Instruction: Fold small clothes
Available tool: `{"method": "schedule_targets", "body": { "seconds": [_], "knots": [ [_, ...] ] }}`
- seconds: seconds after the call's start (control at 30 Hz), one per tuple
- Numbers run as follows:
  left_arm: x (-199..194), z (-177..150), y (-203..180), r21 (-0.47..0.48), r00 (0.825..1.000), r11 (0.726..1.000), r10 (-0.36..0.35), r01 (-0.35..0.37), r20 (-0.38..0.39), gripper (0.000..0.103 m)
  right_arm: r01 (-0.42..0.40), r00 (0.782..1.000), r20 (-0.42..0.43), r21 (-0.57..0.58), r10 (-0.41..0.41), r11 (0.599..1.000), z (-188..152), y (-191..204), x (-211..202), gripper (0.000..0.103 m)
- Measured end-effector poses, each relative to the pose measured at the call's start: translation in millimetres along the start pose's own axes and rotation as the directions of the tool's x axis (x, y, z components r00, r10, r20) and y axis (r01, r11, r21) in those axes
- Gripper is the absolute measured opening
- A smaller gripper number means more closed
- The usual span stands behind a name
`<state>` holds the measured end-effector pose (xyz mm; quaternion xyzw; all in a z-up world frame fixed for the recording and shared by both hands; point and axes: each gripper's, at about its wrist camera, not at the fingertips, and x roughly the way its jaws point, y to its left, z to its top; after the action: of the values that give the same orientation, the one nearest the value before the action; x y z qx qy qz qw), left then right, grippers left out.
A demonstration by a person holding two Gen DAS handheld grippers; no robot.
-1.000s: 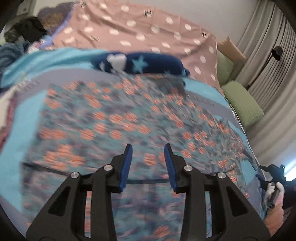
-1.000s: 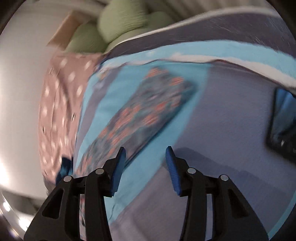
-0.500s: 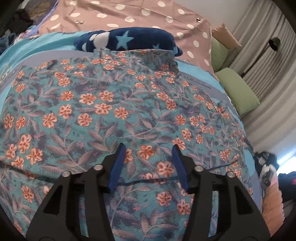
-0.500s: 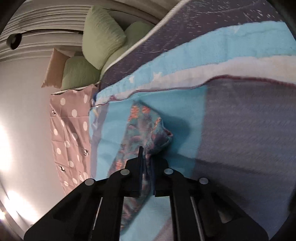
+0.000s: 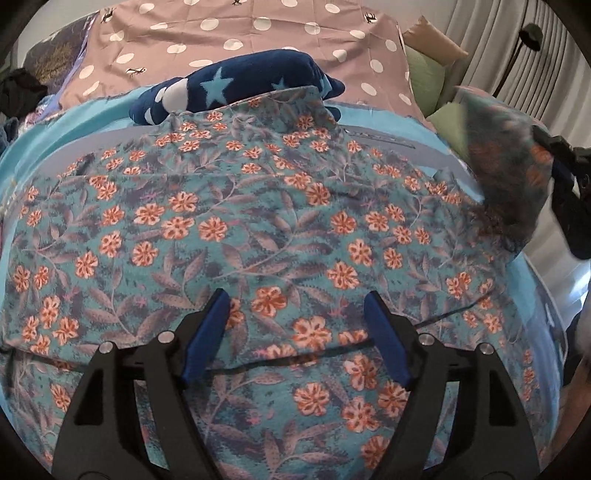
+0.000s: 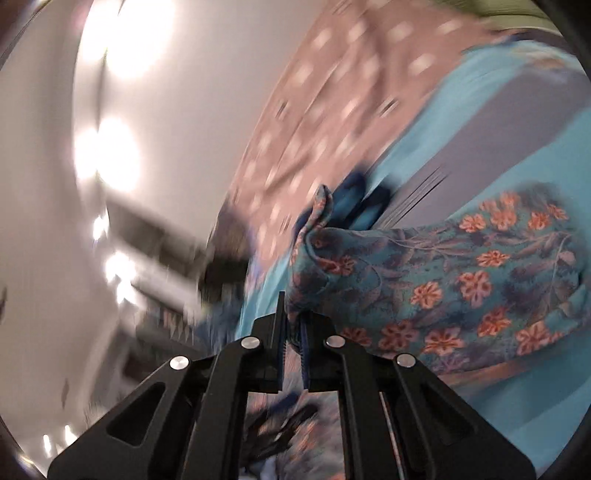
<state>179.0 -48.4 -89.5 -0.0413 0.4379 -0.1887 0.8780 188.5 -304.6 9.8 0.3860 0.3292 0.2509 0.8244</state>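
A teal garment with orange flowers [image 5: 258,229] lies spread on the bed and fills the left wrist view. My left gripper [image 5: 295,325] is open just above its near part, blue pads apart, holding nothing. My right gripper [image 6: 293,325] is shut on an edge of the same garment [image 6: 461,280] and holds it lifted, the cloth draping to the right. In the left wrist view the lifted end [image 5: 506,177] hangs at the far right from the right gripper [image 5: 565,192].
A navy star-patterned cloth [image 5: 240,88] lies beyond the garment. A pink polka-dot cover [image 5: 240,33] lies behind it. Green pillows [image 5: 424,74] and curtains [image 5: 517,55] are at the right. The bed has a turquoise and grey cover [image 5: 388,138].
My right gripper, shut on the garment's end, has lifted it up off the bed and swung it. My left gripper opened wider and moved closer over the garment.
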Motion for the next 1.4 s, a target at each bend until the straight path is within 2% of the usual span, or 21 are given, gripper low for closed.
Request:
{"method": "schedule_targets", "body": {
  "seconds": [0.1,0.17,0.27,0.37,0.43,0.63,0.7,0.77,0.8,0.83,0.9,0.97,1.07,1.17,1.27,1.3,1.37,1.4],
  "knots": [
    [-9.6,2.9,11.1,-0.065,0.998,0.997,-0.05,0.052,0.024,0.077,0.069,0.991,-0.105,-0.1,-0.079,0.993,-25.5,17.7,37.9,0.007],
    [-17.6,5.5,24.2,-0.141,0.99,0.98,-0.133,0.14,0.055,0.077,0.102,0.978,-0.167,-0.132,-0.123,0.986,-44.5,18.6,56.1,0.007],
    [-21.6,9.1,34.7,-0.224,0.957,0.93,-0.279,0.291,0.083,0.075,0.144,0.961,-0.21,-0.178,-0.18,0.973,-64.8,12.0,64.8,0.009],
    [-17.6,12.6,31.8,-0.254,0.924,0.889,-0.374,0.382,0.079,0.075,0.183,0.944,-0.22,-0.269,-0.245,0.946,-83.0,18.1,67.4,0.012],
    [-9.6,13.3,25.4,-0.266,0.908,0.871,-0.417,0.414,0.05,0.076,0.191,0.936,-0.226,-0.313,-0.269,0.93,-89.9,20.5,66.8,0.015],
    [8.8,19.0,11.9,-0.302,0.902,0.859,-0.433,0.414,0.007,0.079,0.201,0.925,-0.236,-0.361,-0.298,0.911,-102.2,19.8,75.0,0.02],
    [16.3,20.5,10.2,-0.309,0.915,0.874,-0.403,0.375,-0.029,0.076,0.204,0.923,-0.236,-0.373,-0.305,0.905,-104.7,21.4,76.2,0.02],
    [20.0,23.9,9.7,-0.302,0.928,0.89,-0.371,0.342,-0.041,0.054,0.204,0.923,-0.235,-0.375,-0.306,0.904,-104.7,21.4,76.4,0.021],
    [21.7,25.1,8.6,-0.296,0.929,0.893,-0.367,0.338,-0.048,0.02,0.204,0.922,-0.235,-0.376,-0.306,0.904,-103.9,22.1,76.1,0.021],
    [24.6,27.0,9.2,-0.306,0.924,0.887,-0.378,0.345,-0.055,0.006,0.204,0.922,-0.237,-0.378,-0.307,0.903,-103.4,23.5,76.2,0.022],
    [23.7,33.3,14.8,-0.332,0.923,0.877,-0.382,0.348,-0.041,0.004,0.204,0.922,-0.23,-0.392,-0.31,0.897,-102.2,28.0,72.3,0.029],
    [8.6,43.2,17.0,-0.309,0.924,0.879,-0.381,0.364,0.004,0.004,0.212,0.93,-0.186,-0.436,-0.318,0.875,-100.3,37.6,59.2,0.036],
    [-26.6,62.8,19.1,-0.262,0.907,0.869,-0.414,0.42,0.079,0.003,0.253,0.93,-0.105,-0.508,-0.351,0.824,-93.6,45.2,38.7,0.036],
    [-73.6,87.2,25.4,-0.197,0.893,0.874,-0.414,0.444,0.177,0.003,0.276,0.921,-0.099,-0.514,-0.376,0.812,-86.1,33.3,23.3,0.036],
    [-109.6,106.1,34.1,-0.15,0.889,0.89,-0.388,0.43,0.244,0.003,0.346,0.898,-0.1,-0.438,-0.428,0.83,-76.1,6.2,12.5,0.036],
    [-118.1,109.9,37.2,-0.14,0.893,0.899,-0.372,0.415,0.255,0.004,0.383,0.884,-0.092,-0.415,-0.457,0.825,-74.4,-3.6,9.6,0.036],
    [-132.3,117.2,44.5,-0.125,0.905,0.921,-0.324,0.368,0.275,0.004,0.484,0.839,-0.07,-0.355,-0.539,0.8,-69.1,-22.5,3.9,0.036],
    [-137.3,118.4,49.8,-0.122,0.911,0.931,-0.299,0.344,0.285,0.004,0.511,0.827,-0.069,-0.319,-0.557,0.798,-67.0,-30.6,1.6,0.036]
  ]
}}
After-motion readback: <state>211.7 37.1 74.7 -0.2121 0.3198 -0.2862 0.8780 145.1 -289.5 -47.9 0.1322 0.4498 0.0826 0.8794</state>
